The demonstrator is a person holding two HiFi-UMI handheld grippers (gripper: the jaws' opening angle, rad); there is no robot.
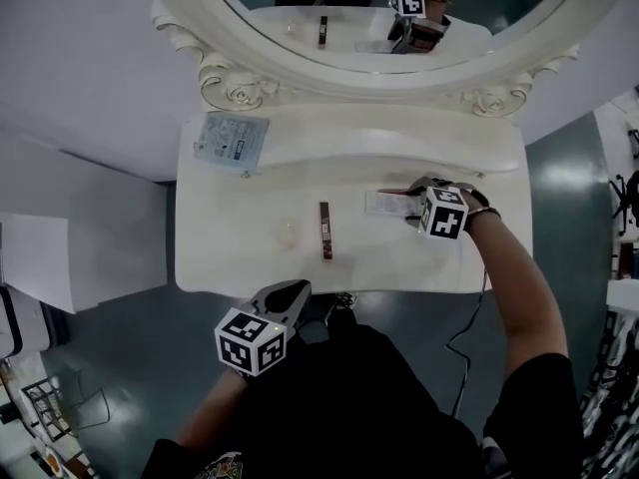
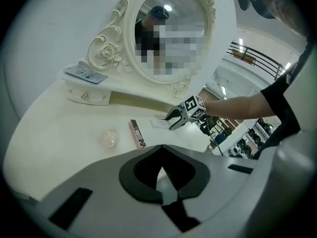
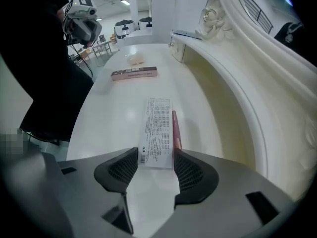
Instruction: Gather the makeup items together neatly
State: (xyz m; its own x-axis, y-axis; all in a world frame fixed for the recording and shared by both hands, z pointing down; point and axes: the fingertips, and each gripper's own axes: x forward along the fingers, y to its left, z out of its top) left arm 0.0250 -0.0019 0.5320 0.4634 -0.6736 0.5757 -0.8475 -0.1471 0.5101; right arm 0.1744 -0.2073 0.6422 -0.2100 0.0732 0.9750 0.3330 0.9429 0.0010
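Observation:
A white printed box [image 3: 157, 128] with a pink stick [image 3: 176, 131] along its right side lies flat on the white vanity top [image 1: 230, 257]. My right gripper [image 3: 155, 163] is open around the box's near end, with a slim gap at the left pad. In the head view, the right gripper [image 1: 407, 201] sits at the table's right. A long dark brown box [image 1: 324, 230] and a pale translucent round item [image 1: 289, 234] lie mid-table. The left gripper [image 1: 297, 286] hovers at the front edge, shut and empty.
An oval mirror [image 1: 399, 28] in an ornate frame stands at the back. A raised shelf [image 1: 399, 133] runs below it and carries a blue and white packet [image 1: 232, 140]. A cable [image 1: 464, 337] hangs off the right front. Grey floor surrounds the table.

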